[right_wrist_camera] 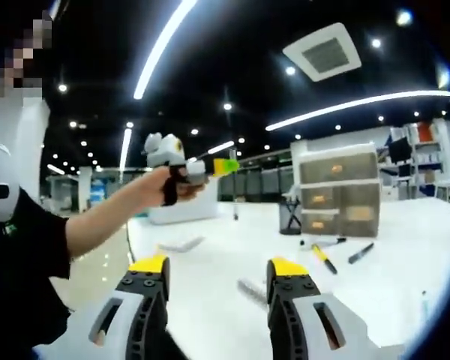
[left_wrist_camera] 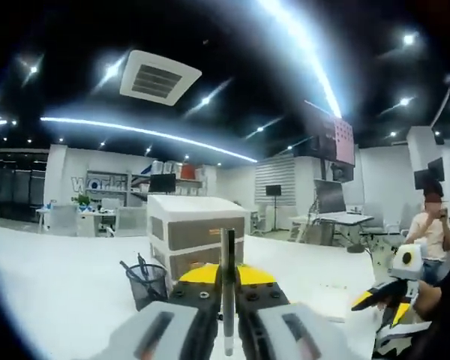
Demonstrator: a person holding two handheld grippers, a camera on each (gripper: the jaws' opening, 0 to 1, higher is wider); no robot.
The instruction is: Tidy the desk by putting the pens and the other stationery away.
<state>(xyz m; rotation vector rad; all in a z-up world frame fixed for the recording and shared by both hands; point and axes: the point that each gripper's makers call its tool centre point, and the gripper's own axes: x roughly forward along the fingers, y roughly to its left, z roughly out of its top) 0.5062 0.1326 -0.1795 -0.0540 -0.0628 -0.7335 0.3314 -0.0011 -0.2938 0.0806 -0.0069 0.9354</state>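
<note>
My left gripper (left_wrist_camera: 226, 276) is shut on a slim grey pen (left_wrist_camera: 227, 251) that stands upright between its yellow-tipped jaws. Just beyond it, to the left, a black mesh pen cup (left_wrist_camera: 146, 283) holds a few dark pens. In the right gripper view a hand holds that same left gripper (right_wrist_camera: 223, 166) up above the white desk (right_wrist_camera: 210, 255), near the mesh cup (right_wrist_camera: 290, 216). My right gripper (right_wrist_camera: 217, 289) hangs open over the desk with nothing between its jaws. A yellow-and-black marker (right_wrist_camera: 324, 259), a dark pen (right_wrist_camera: 360, 253) and another pen (right_wrist_camera: 321, 242) lie loose on the desk.
A beige drawer cabinet (left_wrist_camera: 197, 232) (right_wrist_camera: 337, 187) stands behind the cup. A grey object (right_wrist_camera: 251, 292) and a pale one (right_wrist_camera: 181, 244) lie on the desk nearer me. The right gripper (left_wrist_camera: 390, 300) shows at the right edge. A person (left_wrist_camera: 431, 225) sits at far right.
</note>
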